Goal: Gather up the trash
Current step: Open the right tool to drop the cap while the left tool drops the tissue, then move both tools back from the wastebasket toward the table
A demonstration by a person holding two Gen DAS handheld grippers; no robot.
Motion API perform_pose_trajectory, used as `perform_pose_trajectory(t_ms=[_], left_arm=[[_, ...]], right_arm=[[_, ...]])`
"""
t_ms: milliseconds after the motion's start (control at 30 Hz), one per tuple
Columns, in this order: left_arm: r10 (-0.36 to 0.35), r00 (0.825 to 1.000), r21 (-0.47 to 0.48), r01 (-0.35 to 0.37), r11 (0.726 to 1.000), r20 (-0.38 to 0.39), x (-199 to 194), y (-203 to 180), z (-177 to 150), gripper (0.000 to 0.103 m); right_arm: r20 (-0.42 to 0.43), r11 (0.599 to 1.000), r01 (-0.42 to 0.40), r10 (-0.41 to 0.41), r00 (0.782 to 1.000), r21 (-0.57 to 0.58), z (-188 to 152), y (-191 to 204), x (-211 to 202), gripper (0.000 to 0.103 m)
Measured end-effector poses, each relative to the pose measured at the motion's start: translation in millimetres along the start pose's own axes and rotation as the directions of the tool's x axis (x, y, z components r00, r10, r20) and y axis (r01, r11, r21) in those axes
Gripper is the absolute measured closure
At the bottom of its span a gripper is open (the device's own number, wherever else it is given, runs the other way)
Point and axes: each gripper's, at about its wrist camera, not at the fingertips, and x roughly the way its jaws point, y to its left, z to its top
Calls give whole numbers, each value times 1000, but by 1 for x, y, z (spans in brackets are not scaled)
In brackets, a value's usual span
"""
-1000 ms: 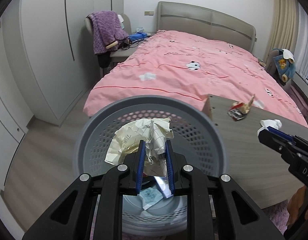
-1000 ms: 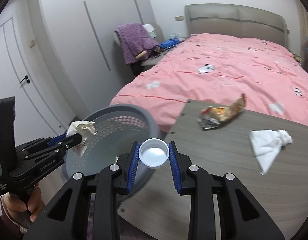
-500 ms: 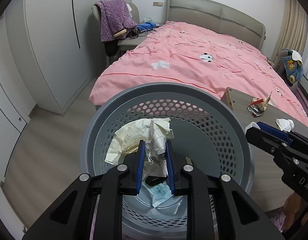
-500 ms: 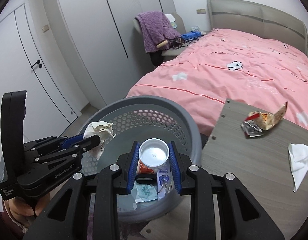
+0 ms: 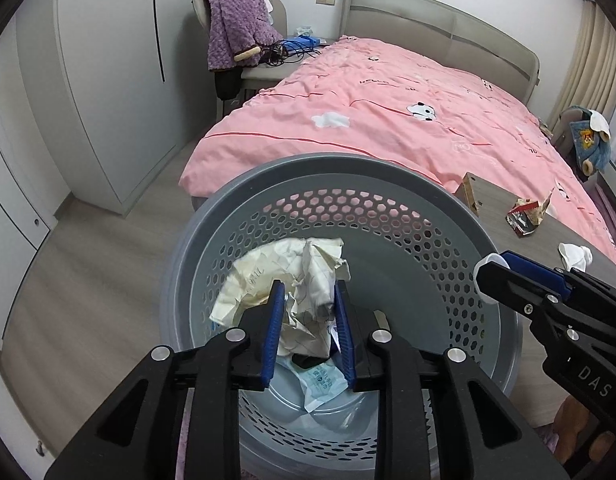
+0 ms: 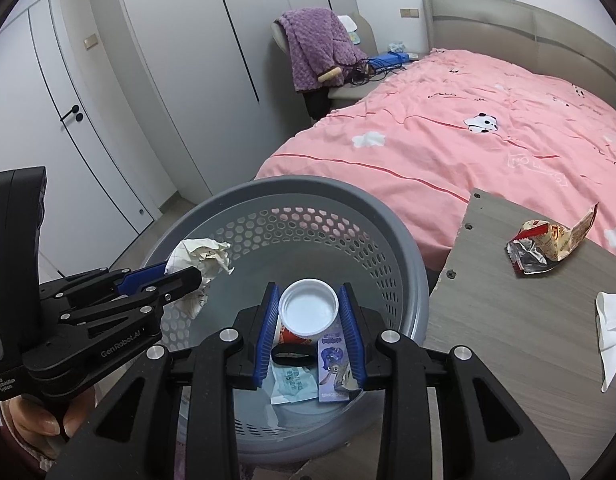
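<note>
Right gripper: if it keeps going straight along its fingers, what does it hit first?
Probably the trash on the basket floor, likely the purple wrapper. The right gripper, opening around a white cup, points down into it; depth is unclear.

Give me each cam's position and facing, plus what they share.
Left wrist: on the left gripper, angled down into the bin; its jaws are opening around crumpled paper; right gripper at right.
Right wrist: on the right gripper, angled down into the bin; its jaws are opening around a white cup; left gripper and a hand at left.
Shared: bin, bed, table, wrapper, tissue.
</note>
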Motion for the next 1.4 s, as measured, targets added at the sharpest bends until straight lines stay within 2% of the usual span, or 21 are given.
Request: perform_pose_trajectory(t_ms=[133, 400, 567, 667, 967, 1400], left_arm=[[3, 1000, 0, -3, 1000, 13, -3, 1, -1, 60], [37, 999, -13, -37, 999, 30, -12, 6, -1, 50], [48, 998, -16, -48, 999, 34, -17, 7, -2, 47], [60, 997, -18, -59, 998, 43, -21, 9, -2, 38], [82, 994, -23, -80, 997, 68, -35, 13, -5, 35], [93, 990, -4, -93, 996, 102, -55, 1, -13, 28]], right_arm=[[24, 1000, 13, -13, 1000, -1, 1, 1, -3, 49], [22, 1000, 21, -21, 1000, -1, 0, 2, -5, 49], [21, 1000, 28, -28, 999, -7, -1, 4, -6, 49], [24, 1000, 31, -31, 999, -1, -2, 4, -6, 45], [41, 999, 48, -47, 998, -10, -4, 10, -14, 41], [93, 996, 93, -93, 991, 2, -15, 3, -48, 18]])
